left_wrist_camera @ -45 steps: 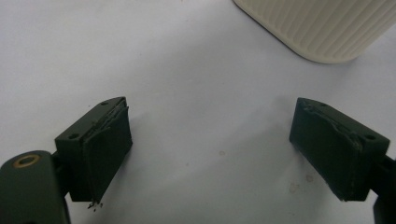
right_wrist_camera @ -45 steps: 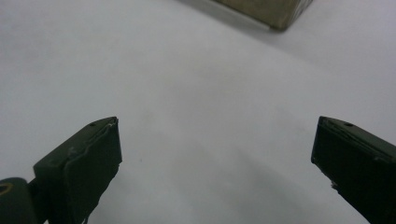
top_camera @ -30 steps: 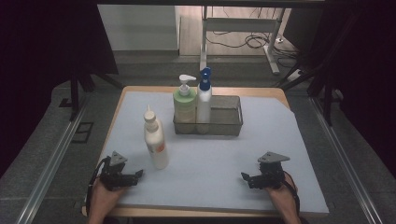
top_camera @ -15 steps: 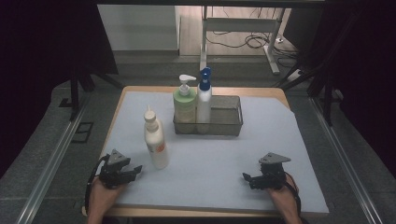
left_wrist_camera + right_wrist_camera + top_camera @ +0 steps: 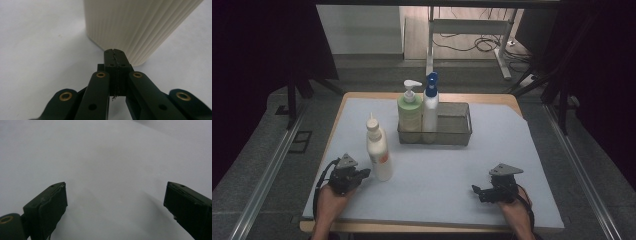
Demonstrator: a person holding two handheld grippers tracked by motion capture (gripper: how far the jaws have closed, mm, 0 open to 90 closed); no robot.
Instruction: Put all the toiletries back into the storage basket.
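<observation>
Standing btwn left gripper & basket: white bottle.

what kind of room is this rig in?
Likely a lab or test workspace, not a home. A table under a pale cover stands between dark curtains, a metal frame and loose cables lie on the floor behind, and rails run alongside.
</observation>
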